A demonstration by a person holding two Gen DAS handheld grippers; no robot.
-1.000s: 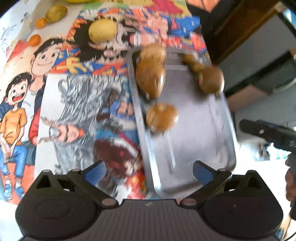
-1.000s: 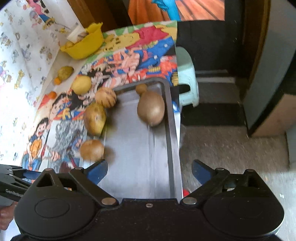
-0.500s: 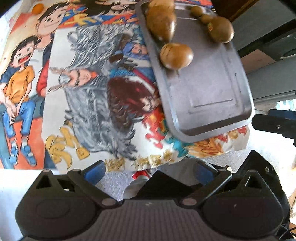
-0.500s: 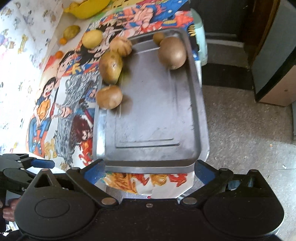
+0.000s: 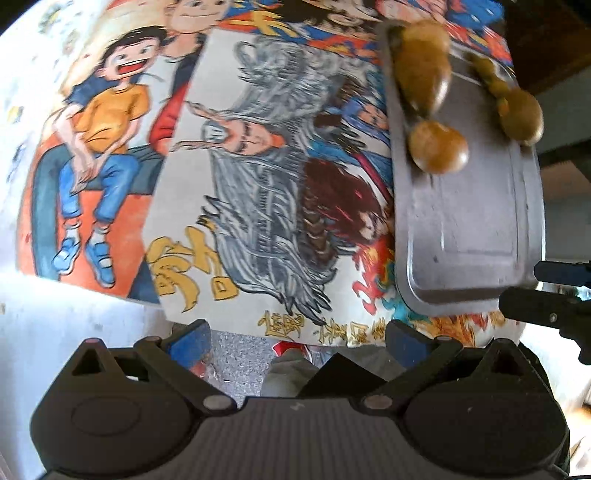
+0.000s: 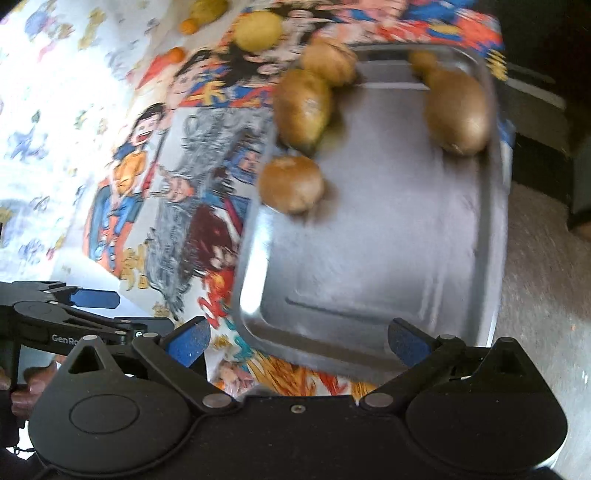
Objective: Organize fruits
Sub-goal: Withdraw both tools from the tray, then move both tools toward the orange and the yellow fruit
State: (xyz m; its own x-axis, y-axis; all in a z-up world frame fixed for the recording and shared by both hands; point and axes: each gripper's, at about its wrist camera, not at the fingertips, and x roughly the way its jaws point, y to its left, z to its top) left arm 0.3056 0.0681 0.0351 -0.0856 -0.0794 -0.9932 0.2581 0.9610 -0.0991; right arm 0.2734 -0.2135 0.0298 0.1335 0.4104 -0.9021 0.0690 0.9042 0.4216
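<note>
A metal tray (image 6: 388, 266) lies on the right end of the cartoon-printed table and also shows in the left wrist view (image 5: 476, 236). Several brown fruits rest at its far end: a round one (image 6: 291, 183), an oblong one (image 6: 303, 107) and a large one (image 6: 458, 112). A yellow fruit (image 6: 258, 29) and small orange fruits (image 6: 177, 54) lie on the cloth beyond. My left gripper (image 5: 297, 338) is open and empty off the table's near edge. My right gripper (image 6: 297, 339) is open and empty at the tray's near rim.
The cartoon tablecloth (image 5: 236, 155) covers the table. Its near edge drops to grey floor (image 5: 240, 350). The right gripper shows at the right of the left wrist view (image 5: 554, 291). The left gripper shows at the lower left of the right wrist view (image 6: 74, 314). Floor (image 6: 546, 295) lies right of the tray.
Both grippers have pulled back from over the tray toward the table's near edge. The left one has shifted left. Both stay open and the fruits have not moved.
</note>
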